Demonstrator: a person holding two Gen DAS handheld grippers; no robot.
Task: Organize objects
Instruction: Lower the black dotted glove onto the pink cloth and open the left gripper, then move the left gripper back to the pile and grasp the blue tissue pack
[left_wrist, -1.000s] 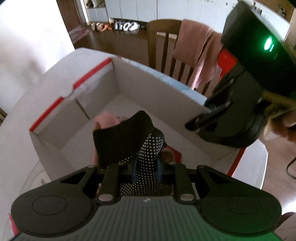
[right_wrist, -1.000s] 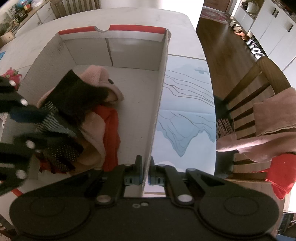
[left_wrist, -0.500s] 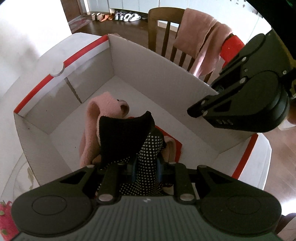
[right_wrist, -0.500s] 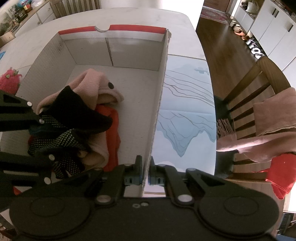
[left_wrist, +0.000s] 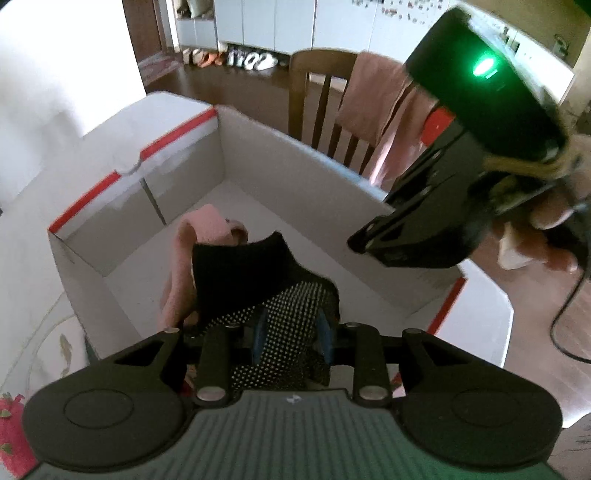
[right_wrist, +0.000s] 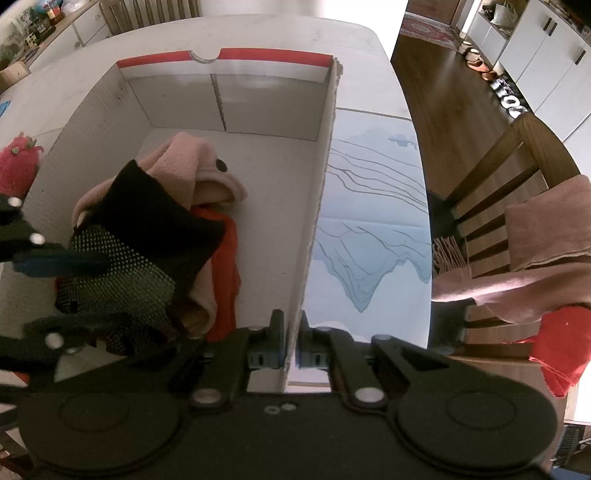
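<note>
A white cardboard box with red-edged flaps stands on the table. My left gripper is shut on a black glove with white dots and holds it over the box's near end. The glove also shows in the right wrist view. A pink plush and a red cloth lie in the box under it. My right gripper is shut on the box's right wall, one finger on each side of its near end.
A wooden chair draped with a pink cloth stands beyond the box. A blue-and-white printed mat lies on the table right of the box. A red strawberry plush sits left of the box.
My left gripper with the glove dipped towards the box, then rose and pulled back a little. The right gripper has stayed clamped on the box wall.
</note>
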